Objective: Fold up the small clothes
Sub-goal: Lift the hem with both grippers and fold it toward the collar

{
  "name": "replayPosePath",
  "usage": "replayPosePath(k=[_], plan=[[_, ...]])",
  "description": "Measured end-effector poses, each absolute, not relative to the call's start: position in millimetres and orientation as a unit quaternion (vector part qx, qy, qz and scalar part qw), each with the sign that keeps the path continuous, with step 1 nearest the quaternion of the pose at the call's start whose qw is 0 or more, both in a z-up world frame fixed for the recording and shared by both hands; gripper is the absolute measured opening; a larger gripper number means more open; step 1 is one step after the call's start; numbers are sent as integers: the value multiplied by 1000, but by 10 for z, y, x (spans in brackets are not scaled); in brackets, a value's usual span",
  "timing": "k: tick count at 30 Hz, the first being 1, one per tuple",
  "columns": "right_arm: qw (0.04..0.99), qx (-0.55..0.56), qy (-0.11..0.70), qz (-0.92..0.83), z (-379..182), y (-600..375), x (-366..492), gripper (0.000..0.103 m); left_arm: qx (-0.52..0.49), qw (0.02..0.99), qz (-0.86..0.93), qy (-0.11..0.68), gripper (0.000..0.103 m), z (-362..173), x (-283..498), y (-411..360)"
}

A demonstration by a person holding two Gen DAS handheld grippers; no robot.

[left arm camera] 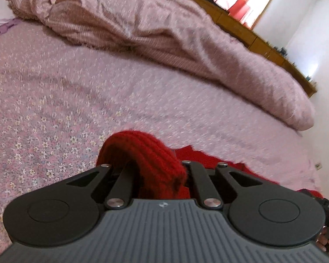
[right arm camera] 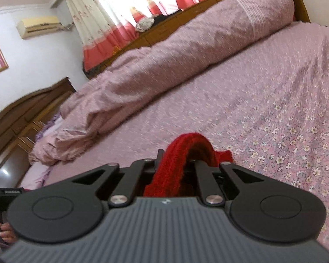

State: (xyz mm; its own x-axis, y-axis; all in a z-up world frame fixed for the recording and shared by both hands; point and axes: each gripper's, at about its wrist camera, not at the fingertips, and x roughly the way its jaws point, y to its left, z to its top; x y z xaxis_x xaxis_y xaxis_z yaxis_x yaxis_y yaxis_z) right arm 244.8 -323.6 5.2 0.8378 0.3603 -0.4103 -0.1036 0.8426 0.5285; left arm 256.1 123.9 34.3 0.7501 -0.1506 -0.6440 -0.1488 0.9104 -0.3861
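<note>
Left claw (left arm camera: 162, 171) was clamped on a bunched fold of the red knitted garment (left arm camera: 142, 153), its jaws drawn nearly together with the ribbed wool bulging up between them. More of the same red cloth trailed off to the right, low over the flowered bedspread (left arm camera: 54, 109). Beyond it a rumpled pink quilt (left arm camera: 142, 32) lay along the far side of the bed.

Right claw (right arm camera: 175, 166) was likewise squeezed tight on the garment, here on a narrow ribbed band (right arm camera: 186, 140) that arched over the jaws, probably a hem or cuff. A small tip of red showed just past it above the bedspread.

Judging by the look of it, the knit was light, soft and stretchy, with no stiffness at all; it would sag and drape between the two holds rather than keep a shape. The fuzzy wool should grip well and not slip, and nothing about it seemed fragile, though a hard pull could stretch it. The ribbed edges looked like the best places to hold, being thicker and firmer than the body.
</note>
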Motion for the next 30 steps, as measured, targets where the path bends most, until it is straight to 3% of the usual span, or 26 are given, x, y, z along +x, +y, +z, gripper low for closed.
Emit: replayPosePath(k=[7,16,19,21,23,30], plan=[[917,251,293,100,-323,-3207,2611,11,-177,908,12,379,9,-42,2744,1229],[921,244,287,99,-355,-3165,2586,11,-131,918,3,375,10,43,2691,1121],[923,235,288,97,-294,-3140,2548,14,-126,920,-3,370,10,155,2583,1093],[927,226,285,92,-244,-3125,2496,23,-124,921,-7,370,12,225,2517,1088],[932,218,277,87,-194,-3125,2430,39,-116,921,-7,371,16,286,2453,1082],[938,209,262,86,-63,-3188,2176,40,-80,932,-4,353,41,521,2162,1055]])
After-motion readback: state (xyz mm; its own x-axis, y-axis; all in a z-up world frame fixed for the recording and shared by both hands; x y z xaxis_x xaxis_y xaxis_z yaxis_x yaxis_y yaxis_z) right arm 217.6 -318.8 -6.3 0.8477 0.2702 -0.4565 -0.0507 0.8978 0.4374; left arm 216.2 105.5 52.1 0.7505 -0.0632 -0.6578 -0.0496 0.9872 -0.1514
